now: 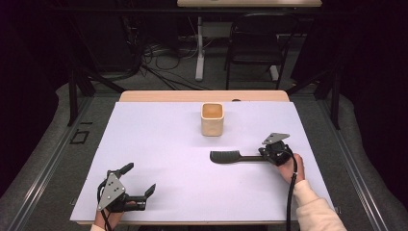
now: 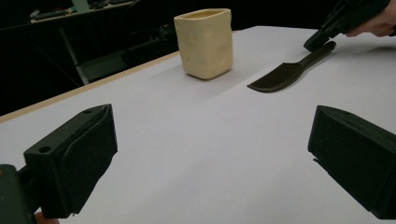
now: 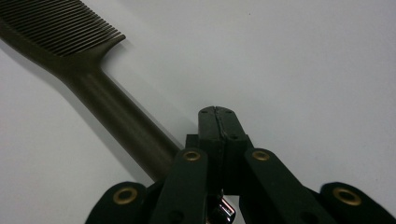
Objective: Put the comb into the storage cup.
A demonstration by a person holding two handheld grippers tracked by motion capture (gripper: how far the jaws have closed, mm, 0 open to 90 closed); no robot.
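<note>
Black spatula (image 1: 233, 157) flat on table | handle beside right gripper (image 1: 267, 153), jaws closed empty | left gripper (image 1: 139, 180) jaws wide

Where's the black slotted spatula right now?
In the high view, the black slotted spatula lies flat on the white table, right of centre, just in front of the cream square cup, handle toward the right tool.

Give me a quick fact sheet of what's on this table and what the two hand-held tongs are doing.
Surface: white table top
Container: cream square cup, upright, toward the far edge
Tool: dark comb, lying flat, handle toward the right tongs
Right tongs: jaws shut together beside the comb's handle; a grip on it cannot be confirmed
Left tongs: jaws wide apart, holding nothing, near the front edge
</note>
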